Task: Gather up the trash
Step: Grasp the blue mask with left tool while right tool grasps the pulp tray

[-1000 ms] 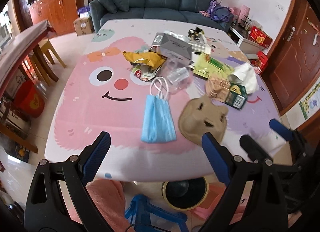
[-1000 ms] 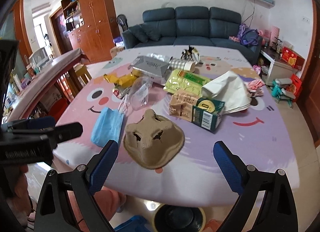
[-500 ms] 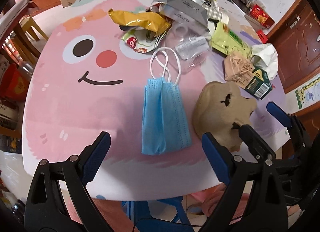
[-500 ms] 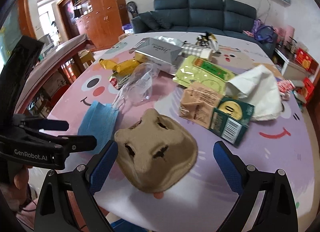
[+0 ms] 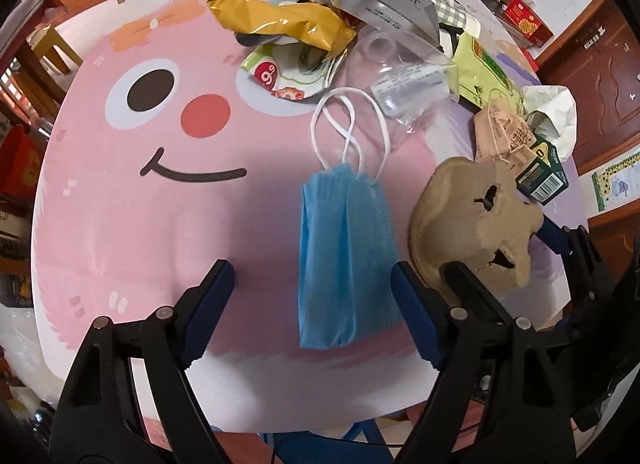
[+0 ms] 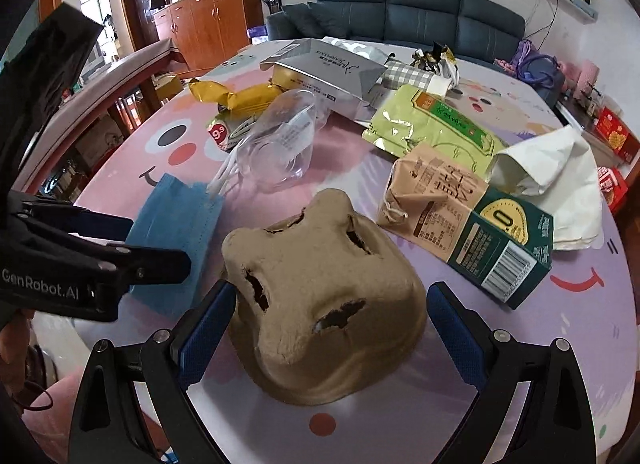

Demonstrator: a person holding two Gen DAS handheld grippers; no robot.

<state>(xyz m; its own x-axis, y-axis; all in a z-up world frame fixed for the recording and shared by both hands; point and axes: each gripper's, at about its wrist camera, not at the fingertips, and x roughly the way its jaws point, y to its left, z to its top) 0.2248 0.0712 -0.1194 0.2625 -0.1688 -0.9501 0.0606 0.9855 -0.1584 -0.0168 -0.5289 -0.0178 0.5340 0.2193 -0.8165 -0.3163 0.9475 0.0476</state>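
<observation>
The bench (image 5: 120,223) carries a pink cartoon-face cover. Lying directly on it: a folded blue face mask (image 5: 346,256) (ear loops uppermost in the left wrist view), a brown pulp tray (image 6: 320,304) just beside it, a clear plastic bag (image 6: 280,139), a gold wrapper (image 5: 280,21), a crushed carton (image 6: 460,223) and a white tissue (image 6: 560,179).

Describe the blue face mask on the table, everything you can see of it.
The blue face mask is pleated, soft fabric, folded in half lengthwise, lying flat on the pink tablecloth near the front edge. Its white ear loops trail toward the clear plastic packaging. The left gripper straddles it with open jaws, not yet pressing it.
</observation>
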